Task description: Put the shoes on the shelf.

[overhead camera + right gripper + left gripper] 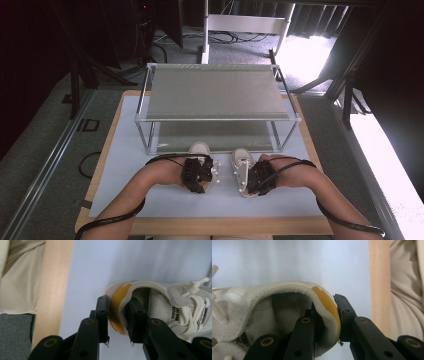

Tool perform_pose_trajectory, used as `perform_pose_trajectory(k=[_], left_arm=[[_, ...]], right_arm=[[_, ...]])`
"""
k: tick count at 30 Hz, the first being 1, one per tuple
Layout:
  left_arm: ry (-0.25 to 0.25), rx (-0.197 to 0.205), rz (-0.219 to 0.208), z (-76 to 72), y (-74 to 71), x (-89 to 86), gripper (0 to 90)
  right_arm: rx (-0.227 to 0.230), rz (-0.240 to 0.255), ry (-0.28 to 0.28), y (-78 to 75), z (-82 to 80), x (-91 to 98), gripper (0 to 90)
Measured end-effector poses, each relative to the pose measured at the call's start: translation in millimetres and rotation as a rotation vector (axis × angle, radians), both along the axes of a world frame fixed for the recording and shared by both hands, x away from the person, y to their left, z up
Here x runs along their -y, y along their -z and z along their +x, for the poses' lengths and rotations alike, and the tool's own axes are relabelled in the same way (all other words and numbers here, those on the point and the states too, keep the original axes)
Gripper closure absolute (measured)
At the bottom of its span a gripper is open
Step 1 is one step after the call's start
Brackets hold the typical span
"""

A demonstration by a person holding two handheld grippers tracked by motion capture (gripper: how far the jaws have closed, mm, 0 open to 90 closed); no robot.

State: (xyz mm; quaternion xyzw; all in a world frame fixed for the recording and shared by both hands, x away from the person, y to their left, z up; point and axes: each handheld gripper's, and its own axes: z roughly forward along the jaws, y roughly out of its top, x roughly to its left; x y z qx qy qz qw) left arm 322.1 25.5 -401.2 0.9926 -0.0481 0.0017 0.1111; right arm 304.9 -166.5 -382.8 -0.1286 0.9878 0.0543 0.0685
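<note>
Clamped on the heel of a cream sneaker (287, 293): left gripper (327, 322), one black jaw inside the shoe's opening, the other outside against the yellow heel tab (325, 298), collar pinched between them. Gripping the second cream sneaker (160, 302) the same way: right gripper (117, 317), jaws nearly closed across the padded heel collar, one on the yellow tab (116, 307) outside, one inside beside the printed tongue label. White laces (192, 302) knotted over the tongue, just past the inner jaw.

Seen from the high view, nearest the person: wooden table edge (200, 225), then the pale blue mat (150, 190) covering the tabletop. On that mat, side by side and slightly apart, both shoes, toes pointing away from the person, left shoe (200, 148) under the left gripper (197, 175), right shoe (241, 157) under the right gripper (260, 177), forearms coming in from either side with black cables trailing.

Just beyond the toes, a two-tier metal rack (215, 92), lower shelf close in front of the shoes, upper shelf bare. Farther off, grey floor with cables and a white frame.
</note>
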Motion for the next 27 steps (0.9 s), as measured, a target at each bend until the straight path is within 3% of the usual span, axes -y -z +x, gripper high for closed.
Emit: perform_pose_trajectory(k=[3, 10, 15, 18, 27], left_arm=[[0.009, 0.018, -0.059, 8.0, -2.1, -0.4, 78.7], [0.077, 0.097, -0.127, 24.1, -2.0, -4.3, 79.2], [0.095, 0.101, -0.136, 37.2, 6.4, -6.3, 79.3], [0.095, 0.1, -0.141, 46.3, 8.5, -5.1, 79.1], [0.057, 0.105, -0.271, 74.2, 13.6, -4.9, 78.9]], right_arm=[[0.019, 0.029, 0.017, -4.0, 10.7, -2.8, 73.5], [0.047, 0.075, 0.049, -4.4, 34.0, -9.0, 73.2], [0.076, 0.117, 0.076, -4.6, 51.8, -13.0, 73.2], [0.067, 0.152, 0.094, -5.7, 61.1, -15.3, 73.0], [0.071, 0.231, 0.121, 4.5, 82.7, -22.5, 72.5]])
